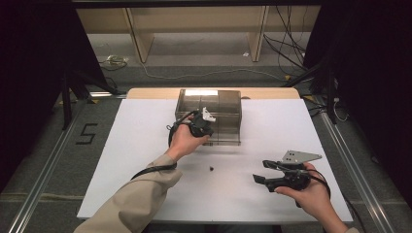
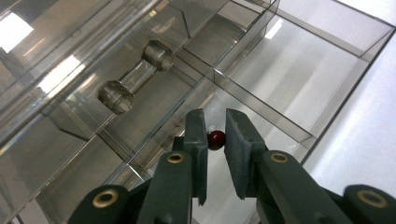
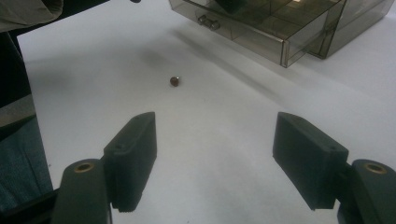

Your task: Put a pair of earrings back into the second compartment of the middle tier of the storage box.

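The white table [image 1: 145, 145] carried a smoky clear acrylic drawer box [image 1: 228, 99] at its far middle, its drawer [image 3: 261, 35] pulled out toward the person, the clear bar handle [image 2: 135, 77] lying along the drawer front. The left gripper [image 1: 200, 127] hung over the open drawer, its jaws pinched shut on a small dark red bead [image 2: 216, 139], which sat between the pads just above a divided compartment. The right gripper [image 1: 272, 172] rested low at the near right of the table, jaws spread wide and holding nothing. A second bead [image 1: 212, 168], dark and tiny, lay loose on the table between the two hands.

By my reckoning the step in hand was dropping the bead into the drawer. The next move called for easing the jaws apart squarely over one compartment, clear of the dividers, so the bead would not bounce out. Being round, the bead had no long axis and pointed no way in particular; it could roll freely once released.
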Available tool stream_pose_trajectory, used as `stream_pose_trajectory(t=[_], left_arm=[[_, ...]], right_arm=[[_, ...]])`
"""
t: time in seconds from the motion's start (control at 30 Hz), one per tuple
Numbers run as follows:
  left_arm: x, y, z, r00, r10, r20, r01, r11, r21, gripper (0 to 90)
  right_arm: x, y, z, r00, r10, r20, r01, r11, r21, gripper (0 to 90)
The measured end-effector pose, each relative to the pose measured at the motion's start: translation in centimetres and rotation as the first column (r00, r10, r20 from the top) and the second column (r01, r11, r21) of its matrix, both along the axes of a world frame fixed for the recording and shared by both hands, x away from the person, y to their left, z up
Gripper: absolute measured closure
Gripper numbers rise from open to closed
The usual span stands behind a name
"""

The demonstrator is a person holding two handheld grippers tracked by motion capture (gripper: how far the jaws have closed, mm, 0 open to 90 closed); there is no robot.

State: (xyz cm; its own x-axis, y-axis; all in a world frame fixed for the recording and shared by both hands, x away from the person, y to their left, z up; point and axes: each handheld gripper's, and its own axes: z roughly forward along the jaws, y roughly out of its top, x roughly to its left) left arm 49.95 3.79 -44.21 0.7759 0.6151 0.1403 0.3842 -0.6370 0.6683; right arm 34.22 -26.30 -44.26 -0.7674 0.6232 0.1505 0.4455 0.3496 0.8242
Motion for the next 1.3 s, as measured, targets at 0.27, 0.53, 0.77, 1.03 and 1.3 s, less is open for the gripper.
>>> stream_pose_trajectory(t=[0.27, 0.53, 0.77, 1.03, 1.3], left_arm=[[0.1, -0.1, -0.2, 1.0000, -0.003, -0.005, 0.003, 1.0000, 0.005, 78.0], [0.2, -0.1, -0.2, 0.9999, -0.006, -0.008, 0.006, 0.9999, 0.008, 77.8], [0.2, -0.2, -0.3, 1.0000, -0.002, -0.009, 0.002, 1.0000, 0.005, 77.7], [0.1, -0.1, 0.1, 1.0000, -0.003, -0.002, 0.003, 1.0000, 0.001, 73.1], [-1.2, 0.4, 2.0, 0.9996, -0.008, 0.027, 0.009, 0.9991, -0.042, 64.4]], right_arm=[[0.0, 0.0, 0.0, 1.0000, 0.000, 0.000, 0.000, 1.0000, 0.001, 31.1], [0.0, 0.0, 0.0, 1.0000, 0.001, -0.001, -0.001, 1.0000, 0.002, 31.1], [0.0, 0.0, 0.0, 1.0000, 0.000, -0.001, 0.000, 1.0000, 0.002, 31.1], [0.0, 0.0, 0.0, 1.0000, 0.000, -0.001, 0.000, 1.0000, 0.004, 31.1], [0.0, 0.0, 0.0, 1.0000, 0.000, 0.001, 0.000, 1.0000, 0.003, 31.1]])
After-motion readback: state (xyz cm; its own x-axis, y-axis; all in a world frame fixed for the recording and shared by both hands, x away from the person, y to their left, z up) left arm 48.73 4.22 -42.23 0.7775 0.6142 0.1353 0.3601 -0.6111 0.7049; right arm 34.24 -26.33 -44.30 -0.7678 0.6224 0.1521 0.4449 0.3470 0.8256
